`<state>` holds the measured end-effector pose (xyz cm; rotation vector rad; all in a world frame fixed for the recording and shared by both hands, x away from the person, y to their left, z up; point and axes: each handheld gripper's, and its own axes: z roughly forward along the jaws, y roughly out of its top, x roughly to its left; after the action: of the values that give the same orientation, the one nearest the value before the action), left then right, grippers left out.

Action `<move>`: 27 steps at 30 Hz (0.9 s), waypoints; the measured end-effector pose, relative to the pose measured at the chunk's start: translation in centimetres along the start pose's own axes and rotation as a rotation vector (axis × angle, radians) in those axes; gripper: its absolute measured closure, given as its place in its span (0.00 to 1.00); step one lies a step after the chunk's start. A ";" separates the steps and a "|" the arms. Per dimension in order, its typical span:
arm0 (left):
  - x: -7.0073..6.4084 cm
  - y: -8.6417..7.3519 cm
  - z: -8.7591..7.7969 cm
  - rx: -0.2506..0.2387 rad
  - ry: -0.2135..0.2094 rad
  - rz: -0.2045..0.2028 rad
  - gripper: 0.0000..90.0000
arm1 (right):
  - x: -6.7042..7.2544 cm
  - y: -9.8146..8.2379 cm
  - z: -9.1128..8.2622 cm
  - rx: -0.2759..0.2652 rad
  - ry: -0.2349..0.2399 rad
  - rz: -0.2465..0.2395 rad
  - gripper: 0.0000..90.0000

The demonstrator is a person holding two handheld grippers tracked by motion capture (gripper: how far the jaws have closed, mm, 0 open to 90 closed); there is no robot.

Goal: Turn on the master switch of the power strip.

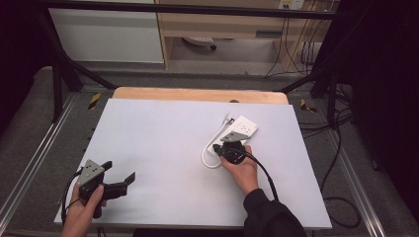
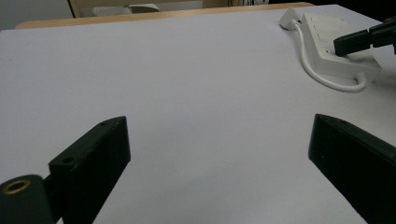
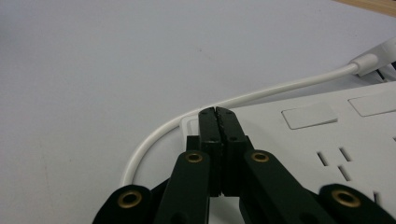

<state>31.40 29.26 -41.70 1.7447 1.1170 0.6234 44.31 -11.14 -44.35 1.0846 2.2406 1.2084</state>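
Observation:
A white power strip [image 1: 243, 128] lies right of the mat's middle, its white cable [image 1: 206, 157] looping off the near end. My right gripper [image 1: 225, 145] rests at that near end, jaws shut together with nothing between them. In the right gripper view its tips [image 3: 217, 113] touch the top corner of the power strip [image 3: 322, 140], just beside the cable [image 3: 261, 93]. My left gripper [image 1: 119, 170] is held at the mat's near left corner, open and empty. The left gripper view has its jaws [image 2: 219, 123] wide apart over bare mat, with the power strip [image 2: 327, 51] far off at the upper right.
A pale mat [image 1: 163, 148] covers the table, with a wooden edge [image 1: 197, 94] along the far side. Black frame bars and floor cables [image 1: 341, 148] surround the table. A wide stretch of mat lies between the two hands.

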 end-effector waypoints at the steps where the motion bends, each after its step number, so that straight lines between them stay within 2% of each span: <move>1: 0.0 0.0 0.0 0.000 0.000 0.000 0.06 | 0.0 0.0 0.0 0.001 -0.001 0.000 1.00; 9: 0.0 0.0 0.0 0.002 0.000 0.001 0.06 | -0.1 -0.1 0.0 -0.004 0.007 0.014 1.00; 27: 0.0 0.0 0.0 0.007 0.001 0.003 0.06 | 0.0 0.0 0.0 0.004 0.002 0.007 1.00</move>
<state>31.40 29.21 -41.75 1.7524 1.1182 0.6228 44.28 -11.13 -44.37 1.0937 2.2430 1.2086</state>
